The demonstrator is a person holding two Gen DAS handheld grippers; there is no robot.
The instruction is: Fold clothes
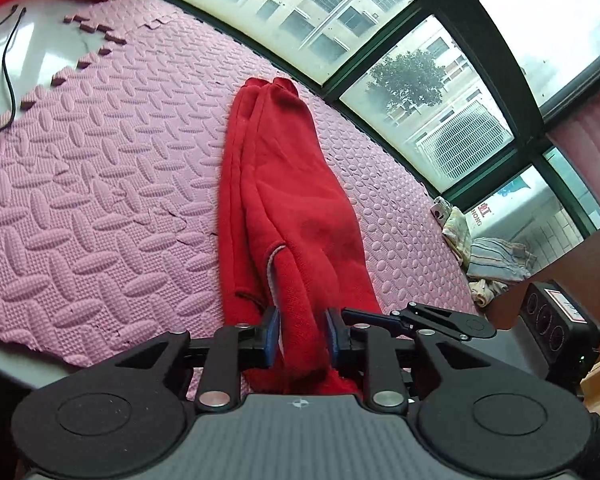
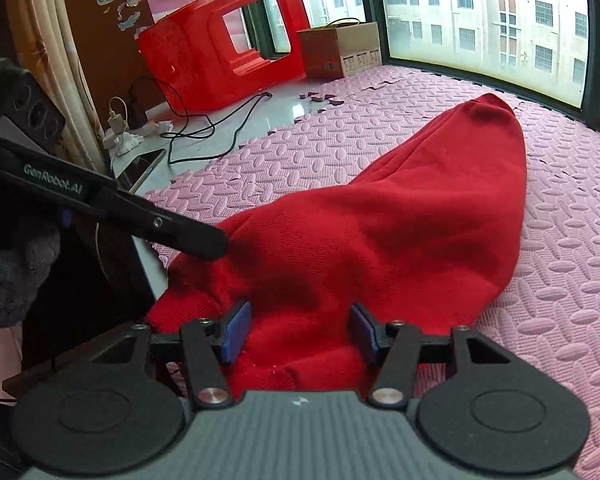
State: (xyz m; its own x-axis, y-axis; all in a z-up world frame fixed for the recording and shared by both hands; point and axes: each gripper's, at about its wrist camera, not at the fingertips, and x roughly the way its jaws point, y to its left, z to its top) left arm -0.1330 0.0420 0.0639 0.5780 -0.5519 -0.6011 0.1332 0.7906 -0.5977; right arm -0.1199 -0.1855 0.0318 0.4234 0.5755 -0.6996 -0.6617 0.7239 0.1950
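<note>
A red knitted garment [image 1: 288, 200] lies bunched lengthwise on the pink foam mat [image 1: 100, 184], its near end lifted. My left gripper [image 1: 302, 334] is shut on a thick fold of this near end, blue pads pressing both sides. In the right wrist view the same red garment [image 2: 400, 232] spreads toward the window. My right gripper [image 2: 298, 330] has its jaws apart with red cloth lying between the blue pads; whether they pinch it is unclear. The left gripper [image 2: 204, 244] also shows there, its tip on the garment's left edge.
Windows [image 1: 420, 92] run along the mat's far side. A pile of other clothes [image 1: 484, 256] lies at the right. A red plastic stool [image 2: 228, 40], a cardboard box [image 2: 340, 52], cables [image 2: 204, 128] and a phone [image 2: 140, 168] sit on the white floor to the left.
</note>
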